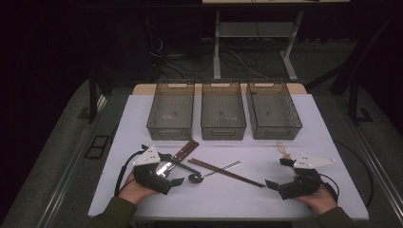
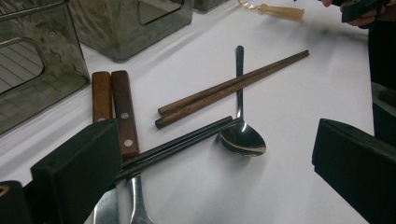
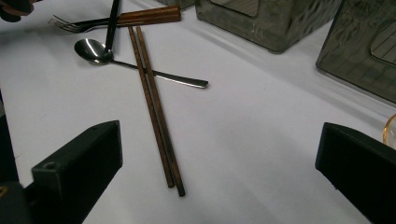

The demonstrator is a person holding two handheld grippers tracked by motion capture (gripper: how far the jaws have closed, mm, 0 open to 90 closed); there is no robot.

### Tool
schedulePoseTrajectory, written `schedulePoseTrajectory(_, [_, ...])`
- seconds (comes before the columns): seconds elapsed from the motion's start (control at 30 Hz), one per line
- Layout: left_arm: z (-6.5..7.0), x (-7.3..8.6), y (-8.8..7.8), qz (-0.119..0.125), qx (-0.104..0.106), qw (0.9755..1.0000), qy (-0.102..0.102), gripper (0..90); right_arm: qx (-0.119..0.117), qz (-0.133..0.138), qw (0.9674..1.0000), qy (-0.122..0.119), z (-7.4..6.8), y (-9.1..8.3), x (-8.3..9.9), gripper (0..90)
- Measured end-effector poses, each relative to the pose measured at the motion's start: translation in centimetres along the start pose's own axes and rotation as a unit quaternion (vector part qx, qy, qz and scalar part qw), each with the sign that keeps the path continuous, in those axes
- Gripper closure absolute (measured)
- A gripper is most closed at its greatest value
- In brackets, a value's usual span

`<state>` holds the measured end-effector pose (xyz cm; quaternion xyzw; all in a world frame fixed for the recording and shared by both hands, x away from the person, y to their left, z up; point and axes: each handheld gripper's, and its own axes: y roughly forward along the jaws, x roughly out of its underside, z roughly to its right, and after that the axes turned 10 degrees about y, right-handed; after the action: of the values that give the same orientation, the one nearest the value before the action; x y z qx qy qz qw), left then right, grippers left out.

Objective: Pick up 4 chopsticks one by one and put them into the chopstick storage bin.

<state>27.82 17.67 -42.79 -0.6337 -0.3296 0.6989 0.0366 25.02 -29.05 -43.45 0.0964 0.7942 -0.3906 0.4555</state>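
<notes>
Dim room, dark at the far end and both sides. White table top (image 1: 266,199) takes most of the light; a strip of bare wood shows along its far edge. Grey floor (image 1: 52,156) around it, carpet by the look of it, though the picture is too dark to be sure. Metal rail (image 1: 71,166) runs along the floor at left. Behind stands a light-framed desk (image 1: 217,47) with a loose tangle of cables (image 1: 190,59) under it. Dark stand legs (image 1: 92,97) flank the table.
</notes>
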Motion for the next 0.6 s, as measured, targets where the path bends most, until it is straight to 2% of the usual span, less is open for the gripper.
schedulePoseTrajectory(0.23, [0.0, 0.2, -0.1, 0.005, -0.002, 0.9999, -0.012, 0.8, -0.005, -0.007, 1.0, 0.004, 0.1, 0.2, -0.2, 0.4])
schedulePoseTrajectory(0.3, [-0.1, 0.1, -0.1, 0.003, -0.004, 1.0, -0.006, 0.8, -0.007, -0.012, 0.9999, 0.001, 0.1, 0.4, -0.3, 0.4])
schedulePoseTrajectory(0.6, [0.2, 0.1, -0.1, 0.005, 0.002, 1.0, -0.005, 0.8, -0.005, -0.018, 0.9998, -0.007, -0.4, 0.4, -1.0, 0.4])
